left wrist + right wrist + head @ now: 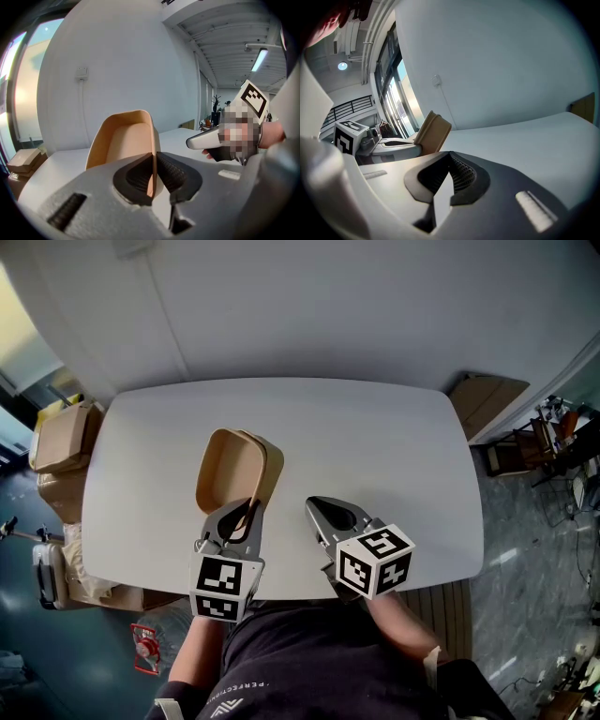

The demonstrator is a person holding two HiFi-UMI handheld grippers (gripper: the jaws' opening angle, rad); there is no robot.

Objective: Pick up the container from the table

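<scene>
Left gripper clamps one wall of the tilted container, while right gripper is closed, empty.

"PERFECTION" on shirt (faint print)

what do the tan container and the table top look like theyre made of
Container: probably moulded paper pulp or card. It is matte tan with a thin wall, a stepped rim and no gloss. Table: smooth white top, likely laminate or painted board, with an even colour, a faint sheen and no grain visible. Its core is hidden.
</scene>
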